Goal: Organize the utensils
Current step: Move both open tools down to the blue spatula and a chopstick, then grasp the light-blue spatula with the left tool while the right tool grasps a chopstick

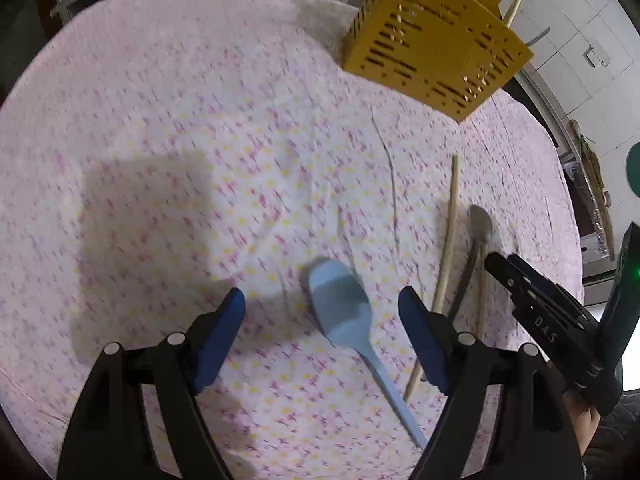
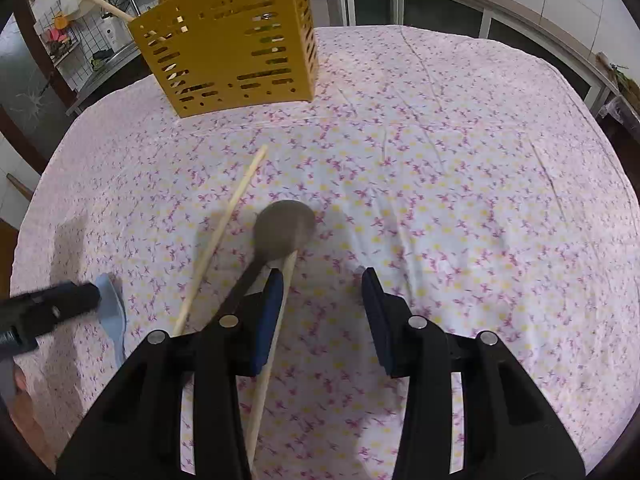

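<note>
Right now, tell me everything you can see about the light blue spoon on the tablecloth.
The light blue spoon looks like matte plastic or silicone, all one colour, with a broad oval bowl and a slim straight handle. It lies flat on the floral tablecloth, bowl pointing away from the left wrist camera. It sits between the open fingers of the left gripper, which do not touch it. A wooden chopstick lies just beside it, apart.

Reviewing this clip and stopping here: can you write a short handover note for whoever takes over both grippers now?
Left gripper: open, empty, over the blue spoon.
Right gripper: open, empty; one chopstick runs under its left finger.
On the cloth: blue spoon, grey spoon, two chopsticks, the other further left.
Yellow holder at the far edge already has some utensils in it.
Left: put these four in the holder.
</note>
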Demonstrator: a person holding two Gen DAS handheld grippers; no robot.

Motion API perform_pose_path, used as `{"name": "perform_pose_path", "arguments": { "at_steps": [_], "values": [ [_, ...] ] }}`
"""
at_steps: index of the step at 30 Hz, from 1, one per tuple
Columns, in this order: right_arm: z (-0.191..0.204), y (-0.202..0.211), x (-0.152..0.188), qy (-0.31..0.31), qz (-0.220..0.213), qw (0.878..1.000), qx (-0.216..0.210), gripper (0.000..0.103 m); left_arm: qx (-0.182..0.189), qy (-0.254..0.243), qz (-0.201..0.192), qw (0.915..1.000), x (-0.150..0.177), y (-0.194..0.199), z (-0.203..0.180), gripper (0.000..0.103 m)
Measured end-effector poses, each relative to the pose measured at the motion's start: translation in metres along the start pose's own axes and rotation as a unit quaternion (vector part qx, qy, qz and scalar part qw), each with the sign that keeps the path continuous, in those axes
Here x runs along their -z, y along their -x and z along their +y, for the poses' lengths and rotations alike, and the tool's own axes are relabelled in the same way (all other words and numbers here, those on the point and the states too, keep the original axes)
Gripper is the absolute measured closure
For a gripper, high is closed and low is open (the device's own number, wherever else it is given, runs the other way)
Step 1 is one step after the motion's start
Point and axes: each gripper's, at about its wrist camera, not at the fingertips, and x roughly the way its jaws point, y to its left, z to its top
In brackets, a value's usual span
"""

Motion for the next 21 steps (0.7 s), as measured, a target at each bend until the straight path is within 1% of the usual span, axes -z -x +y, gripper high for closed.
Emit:
{"name": "perform_pose_path", "arguments": {
  "at_steps": [1,2,3,5,6,7,9,10,11,12,13,17,18,20,21],
  "values": [
    [0.001,0.000,0.000,-0.003,0.001,1.000,-0.002,0.062,0.000,-0.002,0.002,1.0000,0.000,-0.002,-0.001,0.028],
    [0.001,0.000,0.000,-0.004,0.001,1.000,-0.002,0.062,-0.001,-0.006,0.004,1.0000,0.002,-0.005,-0.003,0.034],
    [0.002,0.001,-0.001,-0.005,0.000,1.000,-0.002,0.062,-0.001,-0.006,0.008,0.9999,0.002,-0.007,-0.003,0.038],
    [0.002,0.002,-0.004,-0.008,0.000,1.000,-0.008,0.062,-0.006,-0.007,0.003,1.0000,0.001,-0.009,-0.002,0.041],
    [0.003,0.002,-0.004,-0.008,0.000,1.000,-0.008,0.062,-0.009,-0.009,0.002,0.9999,0.001,-0.009,-0.004,0.047],
    [0.007,0.001,-0.007,-0.008,0.002,1.000,-0.007,0.063,-0.012,-0.010,0.002,0.9999,0.000,-0.009,-0.004,0.050],
    [0.010,-0.003,-0.008,-0.004,0.007,1.000,-0.004,0.070,-0.006,-0.011,0.004,0.9999,-0.001,-0.008,-0.003,0.061],
    [0.012,-0.006,-0.010,-0.003,0.011,1.000,-0.003,0.074,-0.003,-0.012,0.005,0.9999,-0.001,-0.008,-0.003,0.064],
    [0.012,-0.008,-0.010,-0.002,0.014,1.000,-0.001,0.074,-0.002,-0.012,0.006,0.9999,-0.004,-0.011,-0.006,0.070],
    [0.012,-0.009,-0.010,0.001,0.013,1.000,0.001,0.075,-0.003,-0.013,0.008,0.9999,-0.004,-0.012,-0.006,0.073],
    [0.013,-0.009,-0.009,0.002,0.011,1.000,0.002,0.075,-0.009,-0.015,0.005,0.9998,-0.004,-0.013,-0.009,0.074],
    [0.009,-0.010,-0.011,0.000,0.009,1.000,0.000,0.085,-0.031,-0.028,-0.005,0.9991,-0.001,-0.018,-0.020,0.078],
    [0.008,-0.010,-0.012,0.001,0.009,1.000,-0.001,0.086,-0.037,-0.029,-0.008,0.9989,-0.002,-0.019,-0.023,0.079],
    [0.006,-0.009,-0.012,0.004,0.007,1.000,-0.003,0.092,-0.047,-0.034,-0.014,0.9982,-0.002,-0.023,-0.031,0.082],
    [0.005,-0.009,-0.012,0.006,0.006,1.000,-0.005,0.094,-0.050,-0.038,-0.017,0.9979,-0.002,-0.025,-0.033,0.084]
  ]
}}
